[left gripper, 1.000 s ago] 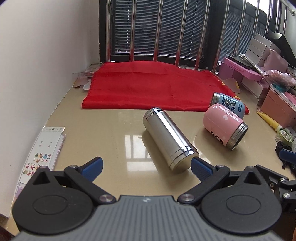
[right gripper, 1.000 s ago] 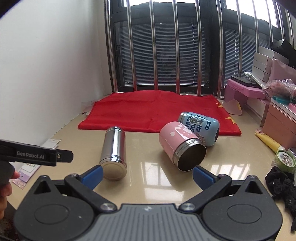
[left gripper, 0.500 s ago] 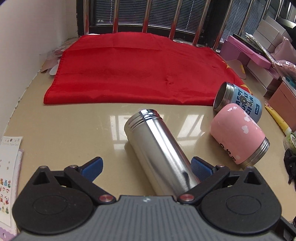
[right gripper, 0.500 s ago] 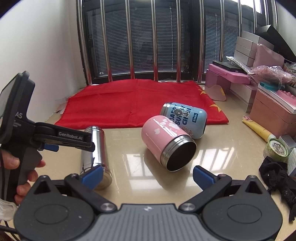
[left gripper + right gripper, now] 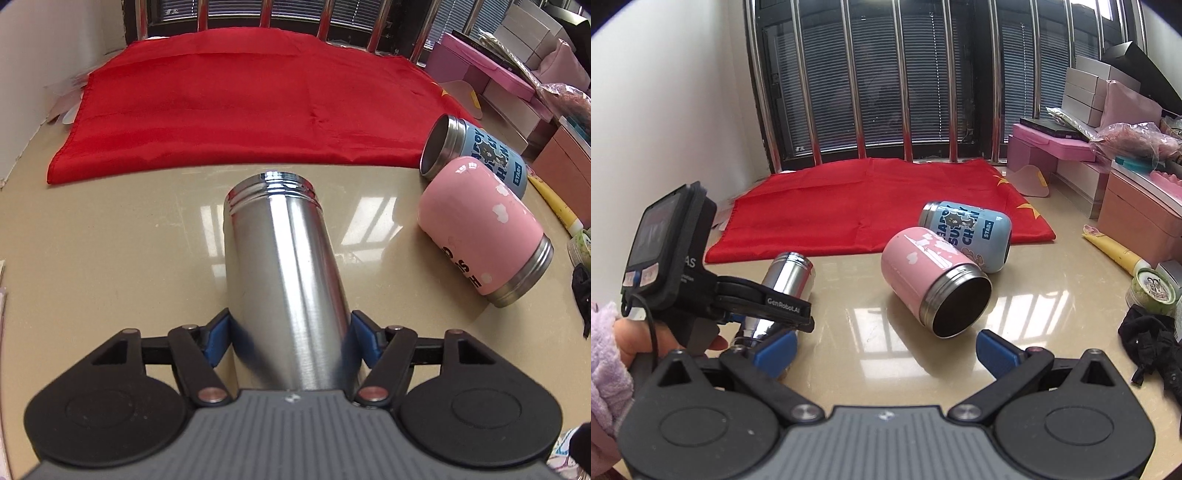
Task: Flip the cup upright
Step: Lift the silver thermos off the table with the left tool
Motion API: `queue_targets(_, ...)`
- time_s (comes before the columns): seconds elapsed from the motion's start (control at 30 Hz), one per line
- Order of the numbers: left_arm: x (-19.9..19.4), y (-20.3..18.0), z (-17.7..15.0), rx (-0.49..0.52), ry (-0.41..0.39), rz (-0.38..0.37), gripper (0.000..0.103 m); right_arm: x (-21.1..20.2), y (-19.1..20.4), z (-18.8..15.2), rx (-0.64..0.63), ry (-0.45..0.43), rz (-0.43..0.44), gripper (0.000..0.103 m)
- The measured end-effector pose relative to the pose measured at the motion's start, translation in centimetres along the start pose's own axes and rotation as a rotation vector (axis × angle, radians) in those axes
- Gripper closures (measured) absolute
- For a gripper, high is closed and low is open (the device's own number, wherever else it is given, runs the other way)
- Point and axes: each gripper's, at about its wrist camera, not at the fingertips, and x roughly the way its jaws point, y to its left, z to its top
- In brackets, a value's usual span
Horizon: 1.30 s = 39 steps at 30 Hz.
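Note:
A tall steel cup (image 5: 284,266) lies on its side on the beige table, its threaded end pointing away from me. My left gripper (image 5: 290,338) is shut on the steel cup, a blue pad against each side near its near end. It also shows in the right wrist view (image 5: 790,275), with the left gripper (image 5: 764,310) around it. A pink cup (image 5: 932,282) and a blue cup (image 5: 967,232) lie on their sides. My right gripper (image 5: 886,347) is open and empty, in front of the pink cup's open mouth.
A red cloth (image 5: 243,99) covers the back of the table under metal window bars (image 5: 905,74). Pink boxes (image 5: 1137,218), a yellow tube (image 5: 1115,251), a tape roll (image 5: 1152,291) and black fabric (image 5: 1152,343) crowd the right side. A white wall (image 5: 665,110) is at the left.
My left gripper has moved forward over the steel cup and closed on it. My right gripper has come a little closer to the pink cup and stays open.

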Motion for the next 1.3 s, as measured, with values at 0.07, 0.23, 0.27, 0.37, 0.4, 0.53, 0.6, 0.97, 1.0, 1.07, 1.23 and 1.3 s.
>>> queue_targets(0.07, -2.0, 0.0, -1.3, 0.07, -0.022, 0.008, 0.034, -0.2, -0.1, -0.1, 0.005, -0.001, 0.011, 0.0)
queue_targets(0.23, -6.2, -1.1, -5.2, 0.241, -0.031, 0.006, 0.034, -1.2, -0.1, -0.5, 0.008, -0.016, 0.037, 0.0)
queue_targets(0.27, -6.8, -1.4, -6.1, 0.27, -0.025, 0.003, 0.034, -1.5, -0.2, -0.7, 0.01, -0.02, 0.039, 0.0)
queue_targets(0.37, -7.9, -2.7, -8.9, 0.357, 0.014, 0.004, 0.034, -2.5, -0.4, -0.9, 0.009, -0.032, 0.046, 0.0)
queue_targets(0.4, -8.2, -3.1, -9.6, 0.379, 0.027, -0.001, 0.034, -2.9, -0.5, -1.0, 0.007, -0.037, 0.049, 0.0)
queue_targets(0.53, -8.5, -4.6, -11.7, 0.45, 0.057, 0.006, 0.034, -4.1, -0.7, -1.4, 0.0, -0.054, 0.066, 0.0)
queue_targets(0.6, -8.4, -5.1, -12.2, 0.455, 0.061, 0.01, 0.034, -4.5, -0.8, -1.7, -0.005, -0.057, 0.076, 0.0)
queue_targets(0.97, -7.7, -6.0, -12.7, 0.437, 0.048, 0.066, 0.027, -5.6, -1.6, -2.4, -0.03, -0.059, 0.094, 0.0)
queue_targets(1.0, -8.0, -5.9, -12.6, 0.426, 0.03, 0.072, 0.015, -5.7, -1.6, -2.5, -0.032, -0.059, 0.096, 0.0)
queue_targets(1.07, -8.9, -5.7, -12.6, 0.408, -0.009, 0.076, 0.005, -5.8, -1.5, -2.6, -0.037, -0.058, 0.097, 0.0)
queue_targets(1.23, -11.4, -4.6, -12.8, 0.36, -0.068, 0.094, 0.002, -6.3, -1.0, -2.8, -0.049, -0.064, 0.103, 0.0)
queue_targets(1.3, -13.1, -3.9, -13.3, 0.337, -0.105, 0.101, 0.0, -6.6, -0.5, -2.7, -0.061, -0.071, 0.108, 0.0)
